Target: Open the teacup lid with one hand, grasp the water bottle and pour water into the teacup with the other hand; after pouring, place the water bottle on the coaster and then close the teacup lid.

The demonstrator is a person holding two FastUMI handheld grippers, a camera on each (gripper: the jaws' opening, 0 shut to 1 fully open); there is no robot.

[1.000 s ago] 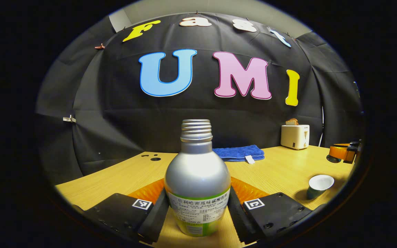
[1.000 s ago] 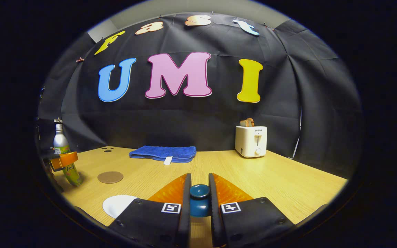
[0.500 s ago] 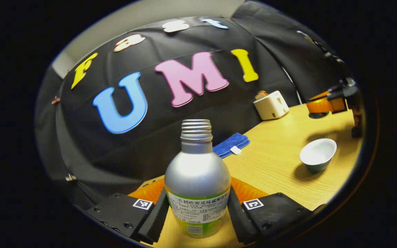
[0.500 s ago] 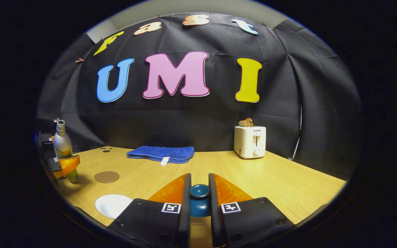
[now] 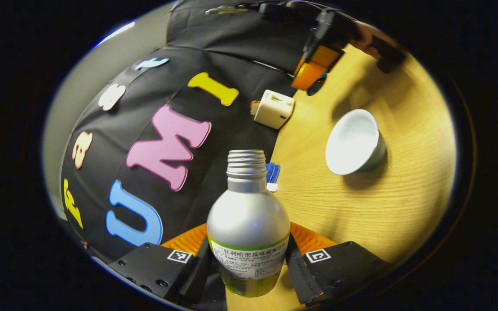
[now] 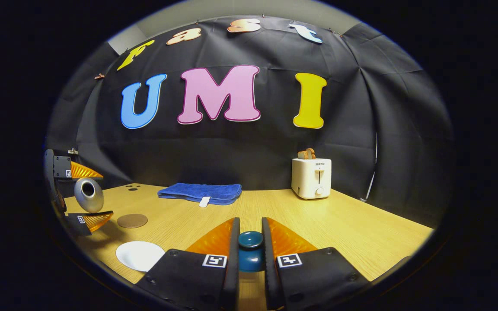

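Two grippers work: the left gripper clamps the tilted water bottle, the right gripper pinches the lid. Pouring begins; next the mouth must reach the teacup.

Left gripper is rolled hard onto its side, jaws clamped across the bottle it carries, lifted off the table. In the right gripper view it hangs at far left. Right gripper sits level and low, fingers pinched tight on the lid knob.
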